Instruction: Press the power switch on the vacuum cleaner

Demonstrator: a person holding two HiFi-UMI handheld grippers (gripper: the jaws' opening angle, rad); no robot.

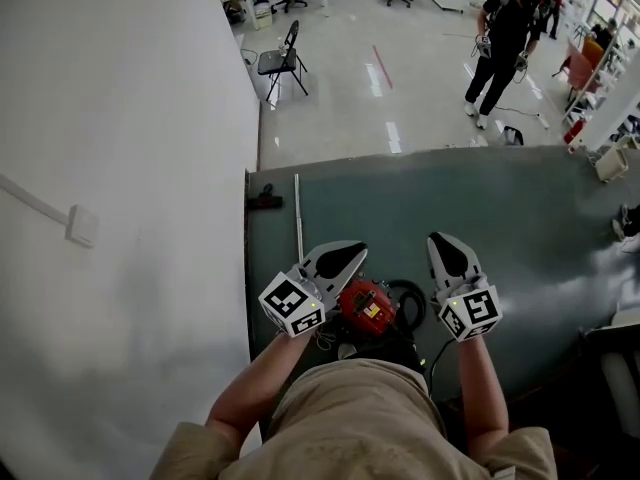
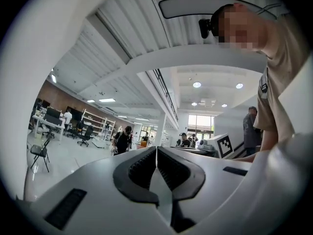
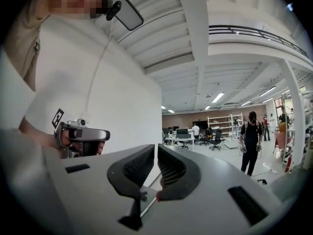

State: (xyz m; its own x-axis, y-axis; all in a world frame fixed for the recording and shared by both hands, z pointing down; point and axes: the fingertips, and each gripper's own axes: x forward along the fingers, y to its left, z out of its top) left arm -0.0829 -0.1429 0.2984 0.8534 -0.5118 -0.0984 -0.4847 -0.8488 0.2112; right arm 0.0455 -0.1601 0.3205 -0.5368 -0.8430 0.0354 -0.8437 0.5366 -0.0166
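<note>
Green tabletop [image 1: 520, 228] ran L to R. Red vacuum cleaner [image 1: 368, 308] sat at its near edge, close to the person, w/ black hose [image 1: 410, 298] on its R. Left gripper [image 1: 345, 256] & right gripper [image 1: 448, 253] flanked it, jaws pressed together on both, nothing pinched.

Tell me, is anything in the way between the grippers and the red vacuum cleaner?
Nothing visible is. The red vacuum cleaner with its black hose lies on the dark green mat, right between the left gripper and the right gripper. Both point away from it, jaws together. Its switch cannot be made out.
</note>
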